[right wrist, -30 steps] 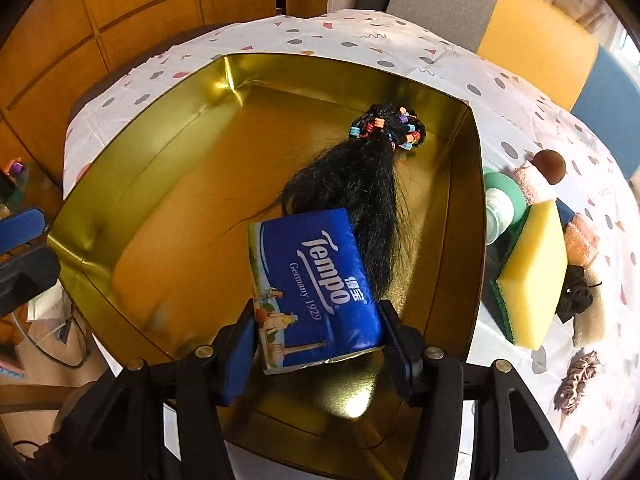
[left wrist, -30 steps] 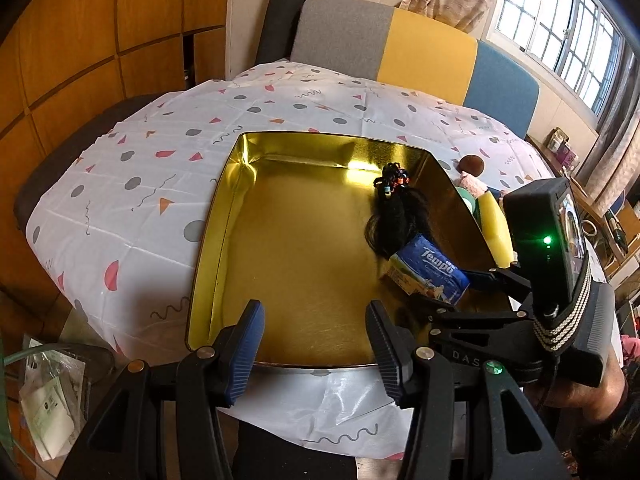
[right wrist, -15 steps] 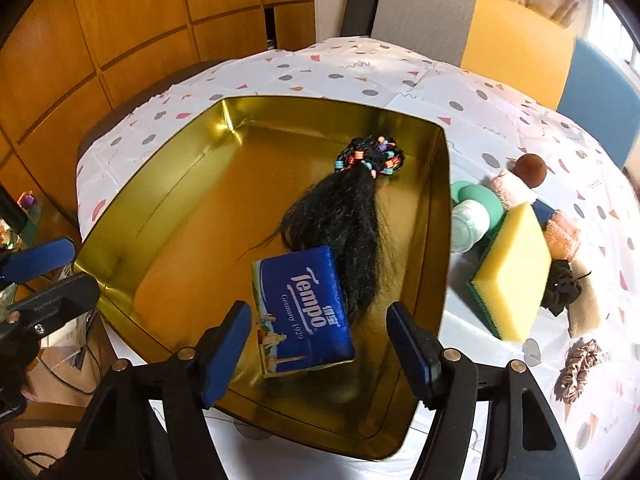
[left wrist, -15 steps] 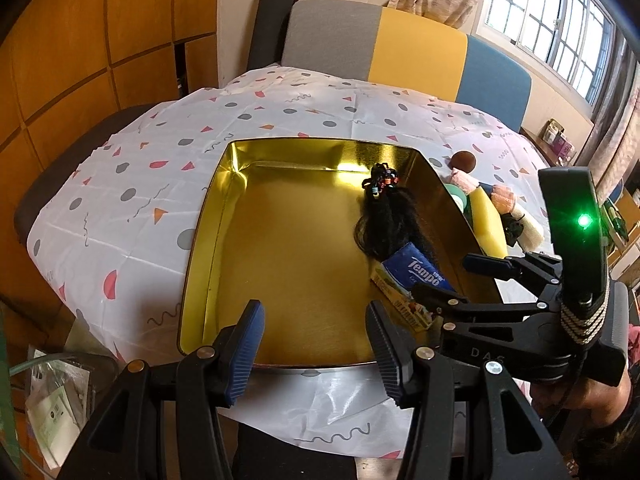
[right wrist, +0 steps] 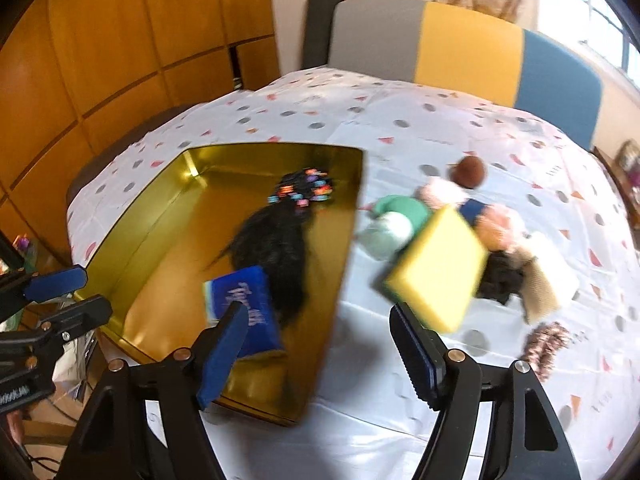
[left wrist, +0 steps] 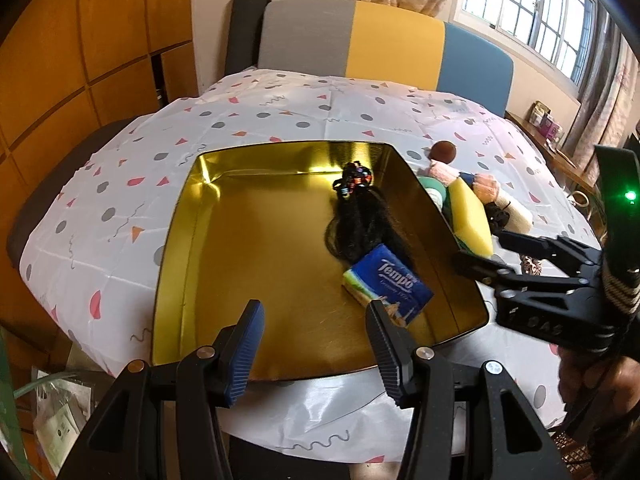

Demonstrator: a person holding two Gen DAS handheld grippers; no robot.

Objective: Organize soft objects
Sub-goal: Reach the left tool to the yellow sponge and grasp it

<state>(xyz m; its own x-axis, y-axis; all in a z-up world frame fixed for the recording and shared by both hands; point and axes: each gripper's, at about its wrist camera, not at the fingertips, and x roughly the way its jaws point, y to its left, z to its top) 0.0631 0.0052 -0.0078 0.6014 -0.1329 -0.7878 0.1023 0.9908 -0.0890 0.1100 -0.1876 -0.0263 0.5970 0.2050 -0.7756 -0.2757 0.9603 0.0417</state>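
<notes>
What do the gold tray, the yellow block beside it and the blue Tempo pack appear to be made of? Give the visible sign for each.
Gold tray: probably thin metal, glossy; its walls mirror the light.
Yellow block: likely foam sponge, matte, with a green layer beneath.
Tempo pack: seemingly tissues in shiny printed plastic film.

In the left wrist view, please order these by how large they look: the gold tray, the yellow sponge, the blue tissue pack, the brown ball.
1. gold tray, by far the largest.
2. and 3. yellow sponge and blue tissue pack look alike; I will not rank them.
4. brown ball, smallest, though it lies farthest from the camera.
</notes>
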